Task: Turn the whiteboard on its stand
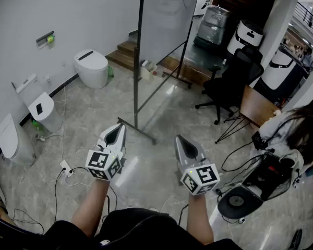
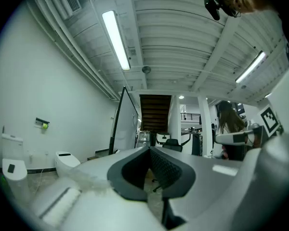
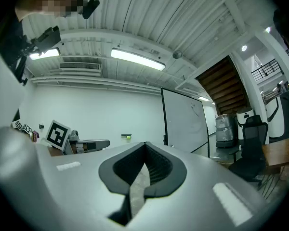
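Note:
The whiteboard (image 1: 167, 20) stands on its black wheeled stand (image 1: 137, 124) ahead of me, seen nearly edge-on, its face turned to the right. It also shows in the left gripper view as the whiteboard (image 2: 128, 124) and in the right gripper view as the whiteboard (image 3: 185, 124). My left gripper (image 1: 117, 131) and right gripper (image 1: 181, 141) are held side by side in front of me, level, well short of the stand and touching nothing. The left gripper (image 2: 149, 149) has its jaws shut and empty. The right gripper (image 3: 145, 144) has its jaw tips together with nothing between them.
Three white toilets (image 1: 92, 66) stand along the left wall. A black office chair (image 1: 230, 82) and a wooden table (image 1: 258, 105) are to the right of the board. A person (image 1: 297, 129) sits at far right. Cables and a power strip (image 1: 68, 170) lie on the floor.

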A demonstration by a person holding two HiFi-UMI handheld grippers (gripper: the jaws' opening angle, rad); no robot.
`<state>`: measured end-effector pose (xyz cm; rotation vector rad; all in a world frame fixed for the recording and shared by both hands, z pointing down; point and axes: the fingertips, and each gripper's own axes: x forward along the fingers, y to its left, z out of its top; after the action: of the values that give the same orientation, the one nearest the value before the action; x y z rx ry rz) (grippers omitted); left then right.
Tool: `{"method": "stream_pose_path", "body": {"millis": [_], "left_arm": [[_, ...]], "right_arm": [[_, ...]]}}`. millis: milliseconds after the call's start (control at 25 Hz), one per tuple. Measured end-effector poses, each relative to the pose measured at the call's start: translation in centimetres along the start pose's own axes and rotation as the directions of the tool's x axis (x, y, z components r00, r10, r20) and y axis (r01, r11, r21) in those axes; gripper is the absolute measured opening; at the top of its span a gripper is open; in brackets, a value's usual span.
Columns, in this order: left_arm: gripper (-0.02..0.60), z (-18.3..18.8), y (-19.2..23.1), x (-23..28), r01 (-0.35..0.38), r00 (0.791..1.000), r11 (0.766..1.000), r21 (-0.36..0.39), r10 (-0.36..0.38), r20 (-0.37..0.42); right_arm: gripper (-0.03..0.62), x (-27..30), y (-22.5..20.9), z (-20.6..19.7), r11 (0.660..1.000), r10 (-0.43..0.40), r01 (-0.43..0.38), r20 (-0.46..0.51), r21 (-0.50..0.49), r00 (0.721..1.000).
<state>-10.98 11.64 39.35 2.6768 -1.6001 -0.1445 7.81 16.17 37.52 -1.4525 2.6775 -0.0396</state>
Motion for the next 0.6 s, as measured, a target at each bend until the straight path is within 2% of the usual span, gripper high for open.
{"method": "stream_pose_path", "body": {"millis": [400, 600], "left_arm": [[0.003, -0.06, -0.32, 0.53, -0.009, 1.0, 1.0, 0.004, 0.009, -0.002], [0.003, -0.17, -0.39, 0.5, -0.015, 1.0, 1.0, 0.007, 0.015, -0.008]], "right_arm": [[0.008, -0.22, -0.9, -0.26, 1.0, 0.001, -0.001, -0.013, -0.001, 1.0], [0.008, -0.01, -0.15, -0.72, 0.999, 0.053, -0.053, -0.037, -0.006, 0.998]]}}
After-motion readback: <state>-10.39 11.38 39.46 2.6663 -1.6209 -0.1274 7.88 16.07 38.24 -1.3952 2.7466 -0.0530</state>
